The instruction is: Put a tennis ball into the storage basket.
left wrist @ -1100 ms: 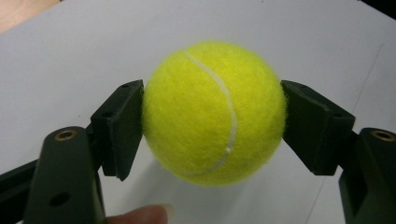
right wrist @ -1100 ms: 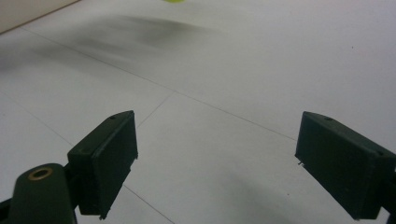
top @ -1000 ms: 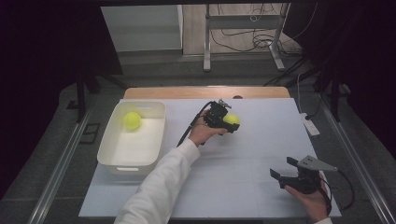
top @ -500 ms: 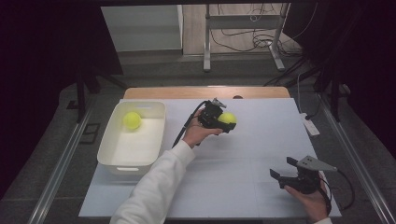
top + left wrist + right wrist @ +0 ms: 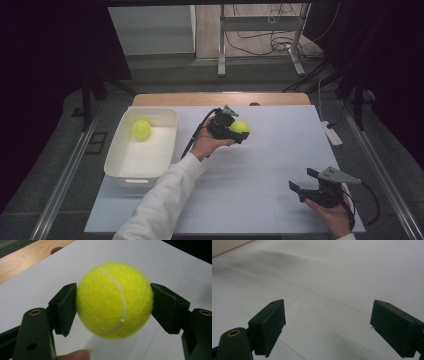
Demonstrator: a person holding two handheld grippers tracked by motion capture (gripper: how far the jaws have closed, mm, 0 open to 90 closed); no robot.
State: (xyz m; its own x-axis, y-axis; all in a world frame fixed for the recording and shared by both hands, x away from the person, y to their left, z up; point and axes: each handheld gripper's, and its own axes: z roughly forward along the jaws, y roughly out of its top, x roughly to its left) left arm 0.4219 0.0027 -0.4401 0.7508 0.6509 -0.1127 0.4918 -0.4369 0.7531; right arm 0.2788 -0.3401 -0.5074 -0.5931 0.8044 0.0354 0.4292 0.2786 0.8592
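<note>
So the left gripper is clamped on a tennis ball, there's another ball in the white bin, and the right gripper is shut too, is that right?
Not quite. The right gripper is open: the right gripper view shows its jaws wide apart over bare table. The rest holds: the left gripper grips a tennis ball, and a second ball lies in the white bin.

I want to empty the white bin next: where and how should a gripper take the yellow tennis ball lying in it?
Probably from straight above: the yellow tennis ball lies low inside the white plastic bin, whose walls block a level approach. Close the jaws across its widest middle.
</note>
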